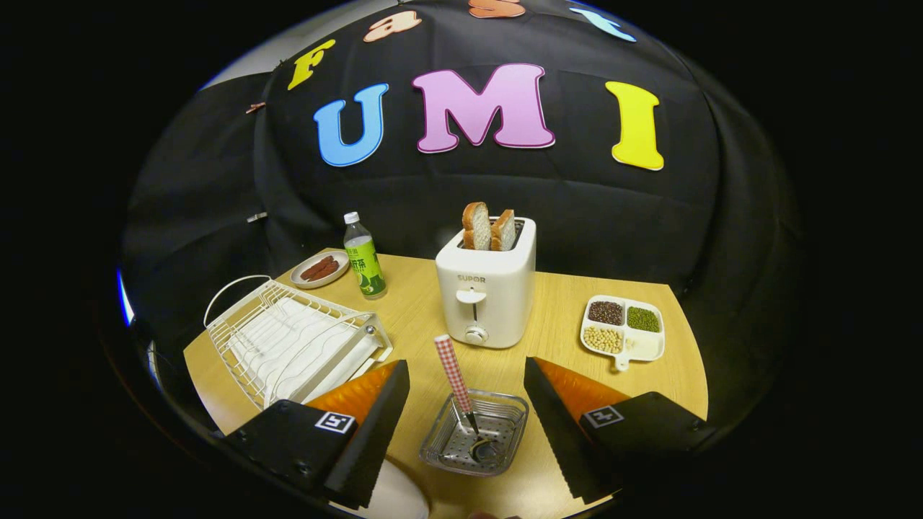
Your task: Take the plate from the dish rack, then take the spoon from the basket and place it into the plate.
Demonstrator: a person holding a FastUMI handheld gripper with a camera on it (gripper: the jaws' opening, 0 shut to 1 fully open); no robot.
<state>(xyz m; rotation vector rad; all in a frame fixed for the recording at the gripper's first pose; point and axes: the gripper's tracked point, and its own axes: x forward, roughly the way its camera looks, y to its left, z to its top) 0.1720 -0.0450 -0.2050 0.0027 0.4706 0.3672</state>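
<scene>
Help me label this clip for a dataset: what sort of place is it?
Likely a staged kitchen tabletop in a recording booth: toaster, dish rack and spoon in a basket, between the open gripper fingers.

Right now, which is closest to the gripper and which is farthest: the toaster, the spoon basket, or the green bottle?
The gripper is open.
1. Basket, between the fingers, spoon inside.
2. Toaster, beyond the basket.
3. Bottle, farthest, back left by a small plate.
</scene>
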